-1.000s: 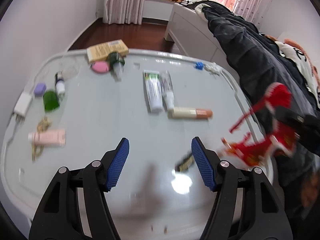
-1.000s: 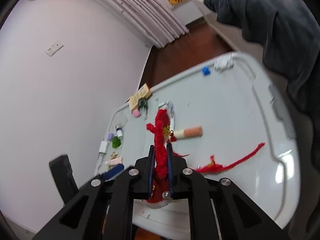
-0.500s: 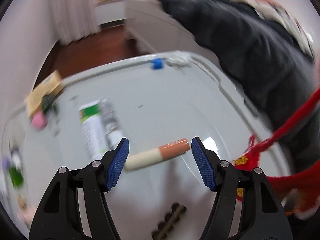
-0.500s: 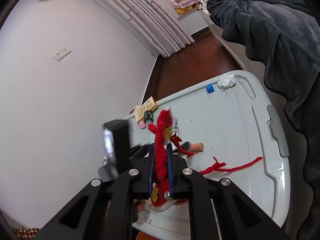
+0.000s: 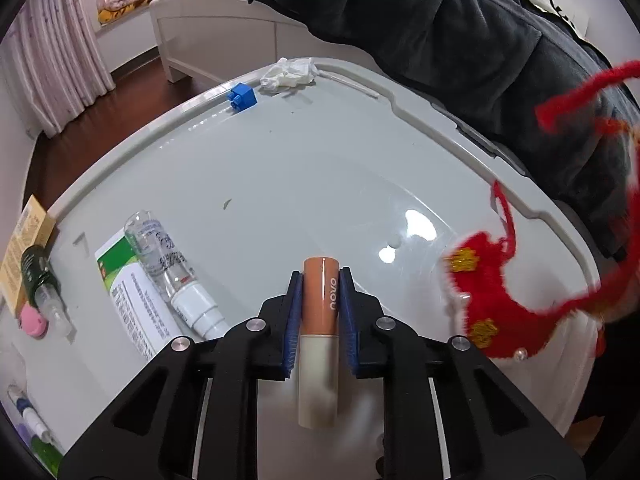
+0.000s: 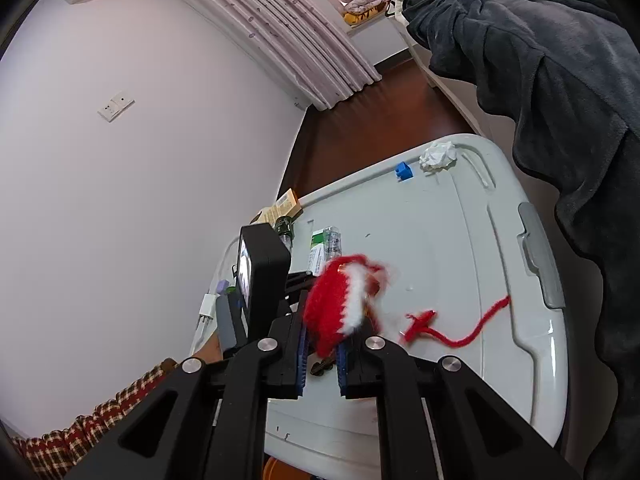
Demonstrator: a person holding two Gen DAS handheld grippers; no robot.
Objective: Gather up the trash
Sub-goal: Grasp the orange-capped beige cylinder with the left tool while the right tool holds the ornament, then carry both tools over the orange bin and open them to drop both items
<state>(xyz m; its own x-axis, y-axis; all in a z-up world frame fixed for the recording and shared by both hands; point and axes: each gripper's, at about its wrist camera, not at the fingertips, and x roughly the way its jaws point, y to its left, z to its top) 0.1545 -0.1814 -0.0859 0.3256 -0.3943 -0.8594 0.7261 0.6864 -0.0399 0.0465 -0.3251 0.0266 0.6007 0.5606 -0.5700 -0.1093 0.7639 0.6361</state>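
A cream and tan tube [image 5: 320,320] lies lengthwise between the blue pads of my left gripper [image 5: 320,280], just above the grey lid [image 5: 320,160]. The jaws are closing and both pads press on the tube. My right gripper [image 6: 322,344] is shut on a red knitted ornament [image 6: 340,304] with white trim, whose red cord [image 6: 460,332] trails over the lid. In the left wrist view the ornament [image 5: 492,312] hangs at the right. A crumpled white tissue [image 5: 288,74] lies at the lid's far edge.
A blue brick [image 5: 242,98] sits beside the tissue. On the left lie a clear bottle [image 5: 172,268], a green and white box [image 5: 132,300], a dark green bottle [image 5: 36,276] and a yellow box [image 5: 24,240]. A dark blanket [image 5: 440,20] hangs over the bed behind.
My left gripper swung right and down over the tube, rolled, and closed on it. The red ornament has turned in my right gripper, which stayed put.
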